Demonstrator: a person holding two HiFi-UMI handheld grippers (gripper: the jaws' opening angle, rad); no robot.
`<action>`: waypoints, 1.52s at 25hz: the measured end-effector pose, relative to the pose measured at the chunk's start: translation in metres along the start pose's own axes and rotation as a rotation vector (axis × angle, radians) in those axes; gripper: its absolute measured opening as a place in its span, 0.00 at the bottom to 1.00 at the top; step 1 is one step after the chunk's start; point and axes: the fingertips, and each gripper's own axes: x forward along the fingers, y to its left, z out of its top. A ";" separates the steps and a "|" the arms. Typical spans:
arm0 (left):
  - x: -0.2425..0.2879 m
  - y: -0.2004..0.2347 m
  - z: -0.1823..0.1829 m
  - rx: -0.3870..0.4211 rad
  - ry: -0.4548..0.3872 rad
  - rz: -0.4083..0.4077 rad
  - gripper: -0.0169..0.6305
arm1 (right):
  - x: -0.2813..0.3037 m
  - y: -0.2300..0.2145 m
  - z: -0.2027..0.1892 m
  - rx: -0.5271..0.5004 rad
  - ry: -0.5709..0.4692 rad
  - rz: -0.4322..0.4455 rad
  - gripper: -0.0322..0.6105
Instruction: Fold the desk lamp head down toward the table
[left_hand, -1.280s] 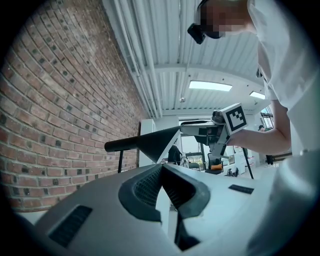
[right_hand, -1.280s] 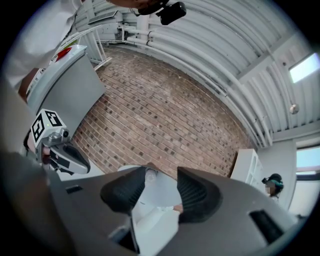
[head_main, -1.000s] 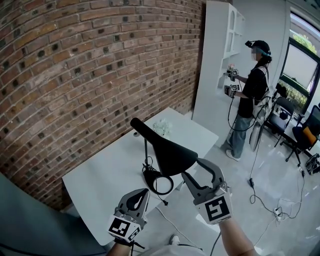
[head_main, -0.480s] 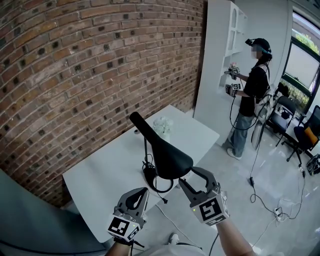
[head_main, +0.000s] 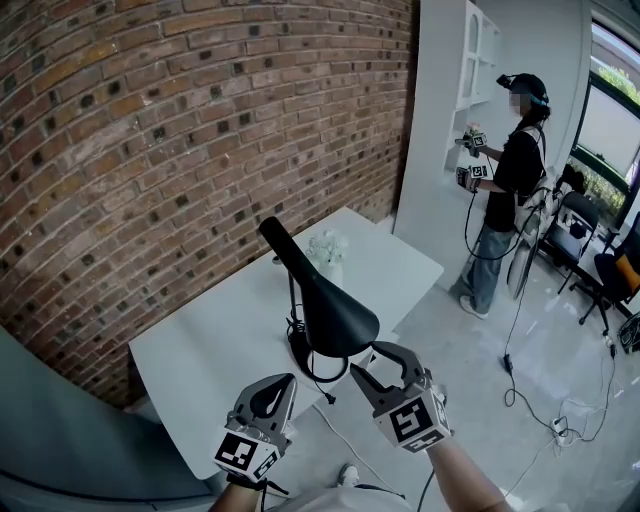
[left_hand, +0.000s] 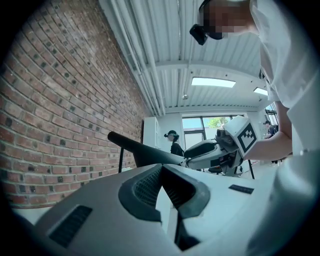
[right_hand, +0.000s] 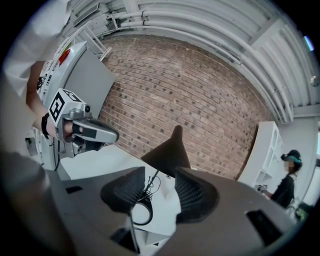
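- Presently the right gripper (head_main: 370, 358) is held with its jaws apart and nothing between them, just below the broad near end of the desk lamp head (head_main: 335, 312). No touch can be made out.
- The left gripper (head_main: 268, 398) is kept low by the table's near edge, its jaws closed together on nothing.
- The step in hand is judged to be the approach to the head, with the fold not yet begun.
  - The broad rim is best taken squarely between the pads, far from the joint, where leverage is greatest.
  - The head should then be swung down slowly about that joint, not pushed straight down.
  - The ring base (head_main: 318, 370) looks light, so it may need to be steadied by the left gripper against tipping or sliding.
  - The cable (head_main: 296, 325) bunched by the base should be kept clear.
- The lamp is seen as matte black. Its long head is wide and rounded at the near end and tapers to a narrow tip raised toward the brick wall (head_main: 150, 150).
- The head is carried on a thin upright stem (head_main: 291, 300), and the lamp is set near the front of the white table (head_main: 210, 335).
- Farther back on the table, a small bunch of white flowers (head_main: 326, 250) is seen, well apart from the lamp.
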 end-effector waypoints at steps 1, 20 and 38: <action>0.000 -0.001 0.000 0.002 0.002 0.004 0.04 | 0.001 0.001 -0.002 0.002 0.003 0.008 0.35; 0.007 0.006 -0.012 0.009 0.023 0.095 0.04 | 0.030 0.013 -0.031 0.022 0.022 0.133 0.35; 0.020 0.015 -0.023 0.011 0.043 0.144 0.04 | 0.058 0.022 -0.053 -0.015 0.043 0.227 0.35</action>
